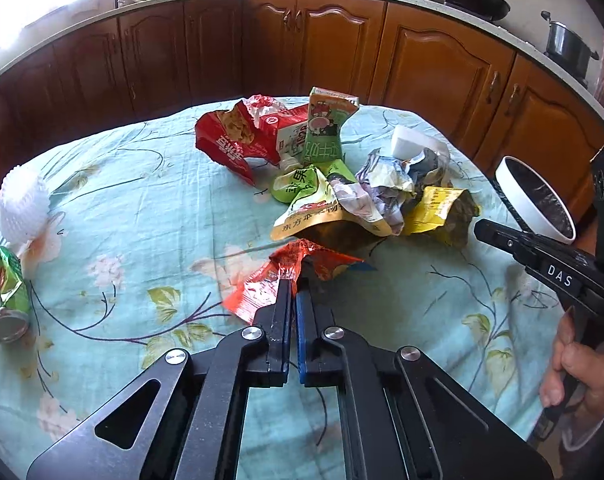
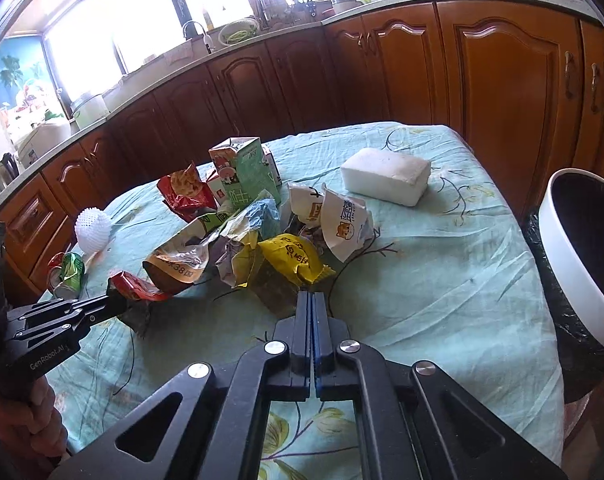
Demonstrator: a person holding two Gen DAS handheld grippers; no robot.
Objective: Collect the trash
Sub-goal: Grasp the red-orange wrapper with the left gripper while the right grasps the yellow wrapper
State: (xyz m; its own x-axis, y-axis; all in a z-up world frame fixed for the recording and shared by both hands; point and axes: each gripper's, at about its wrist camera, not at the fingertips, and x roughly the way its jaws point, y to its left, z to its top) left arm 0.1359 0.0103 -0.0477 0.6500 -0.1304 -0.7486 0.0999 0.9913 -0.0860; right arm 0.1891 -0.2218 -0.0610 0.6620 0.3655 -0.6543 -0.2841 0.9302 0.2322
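Nearest the left wrist camera, the left gripper has its 2 fingers pinched tight on a crumpled red snack wrapper, which flares out at 12 o'clock from the tips, above the floral tablecloth. In the right wrist view the same wrapper hangs from that gripper at 9 o'clock.

The right gripper has its fingers pressed together with nothing between them; the tips sit just beside a yellow packet at 12 o'clock. Seen from the left wrist camera it reaches in from 3 o'clock.

The main trash pile lies at the table's middle: a green milk carton stands upright at 12 o'clock with a red chip bag touching it at 11 o'clock, and a crumpled paper wad lies between a green pouch and the yellow packet. A white foam block rests apart at 1 o'clock in the right wrist view. A crushed green can lies at 9 o'clock near a white foam net, well apart from the pile.

A white bin lined with a black bag stands beside the table at 3 o'clock.
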